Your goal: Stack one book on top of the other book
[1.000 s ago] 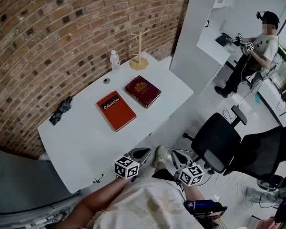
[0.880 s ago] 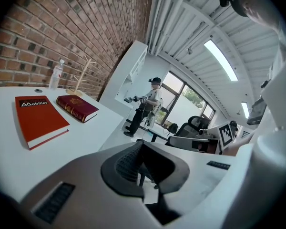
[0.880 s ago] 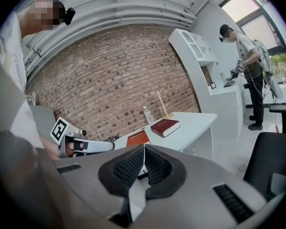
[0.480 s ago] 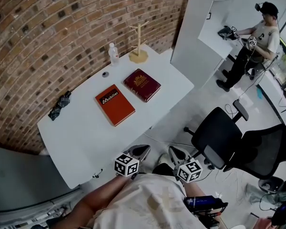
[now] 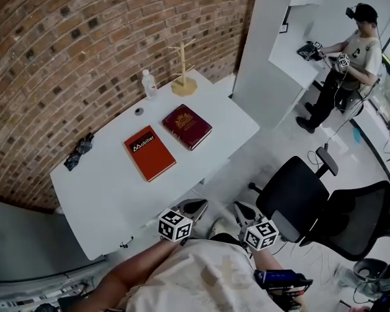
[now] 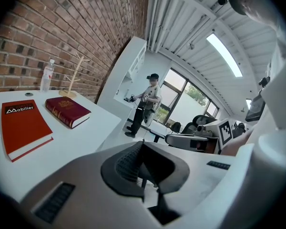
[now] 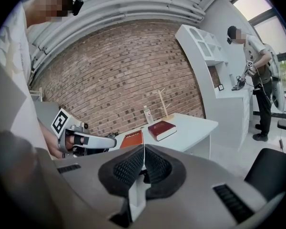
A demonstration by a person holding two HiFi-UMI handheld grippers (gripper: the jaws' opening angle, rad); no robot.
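The brick wall point(image 5: 84, 38) fills the upper left of the head view, and below it the white counter point(image 5: 110, 187) is spread across the middle. A black office chair point(image 5: 298, 197) is seen at lower right, off the counter and out of the way. The two books lie flat at the counter's centre, side by side but apart: the orange-red book point(image 5: 149, 153) at left, the dark red book point(image 5: 186, 126) up and right of it. Nothing is stacked yet. At bottom centre the left gripper point(image 5: 196, 206) and right gripper point(image 5: 239, 209) are held short of the counter's near edge, each with jaws closed and nothing between them. Trouble is judged likeliest at the pick-up: a flat book offers little edge, so it could be pushed along rather than lifted, or be set down askew and slide off. A wooden stand point(image 5: 183, 77), a bottle point(image 5: 147, 83), a dark bundle point(image 5: 78, 151) and a small cap point(image 5: 138, 111) are placed clear of the books; nothing is found in the way.
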